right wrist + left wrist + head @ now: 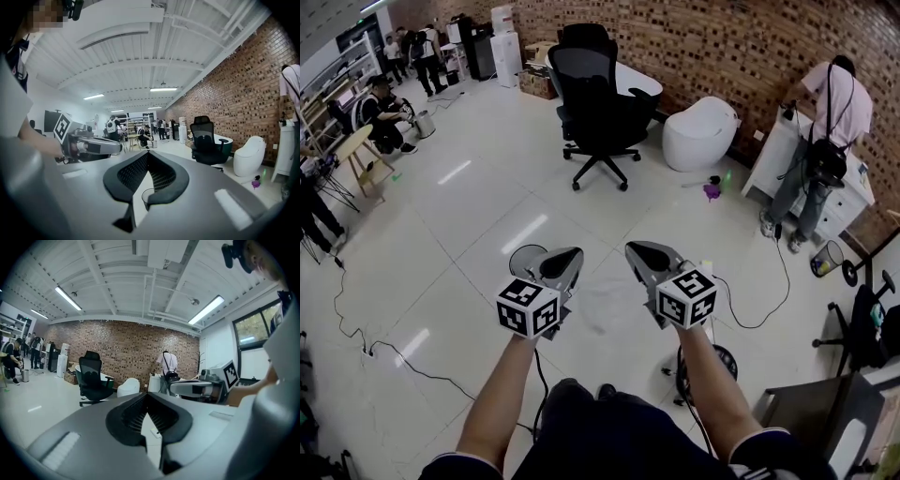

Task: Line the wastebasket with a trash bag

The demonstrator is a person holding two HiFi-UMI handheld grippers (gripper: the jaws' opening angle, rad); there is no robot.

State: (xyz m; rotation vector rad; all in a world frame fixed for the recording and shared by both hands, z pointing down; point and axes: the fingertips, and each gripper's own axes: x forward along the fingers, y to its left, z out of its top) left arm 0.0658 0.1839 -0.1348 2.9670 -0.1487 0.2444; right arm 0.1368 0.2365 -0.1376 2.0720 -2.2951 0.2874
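At the far left, several people sit and stand by shelves, and a black cable trails over the pale tiled floor. Nearer, the left gripper is held out almost level, with its marker cube at the back. In the left gripper view its 2 jaws meet tip to tip, closed, and only floor shows through the gap below the tips.

The wastebasket, round and grey, stands on the floor just beyond and left of that gripper, which covers part of it. Its rim also shows low through the jaw gap in the right gripper view.

Between the 2 grippers a faint, pale, see-through patch shows against the floor. It may be the trash bag, but I cannot tell whether either gripper holds it.

The right gripper is held beside the left one, also near level, its jaws closed together.

Farther back stand a black office chair and a white toilet. At the right, 1 person bends over a white cabinet, with a wire basket on the floor nearby.
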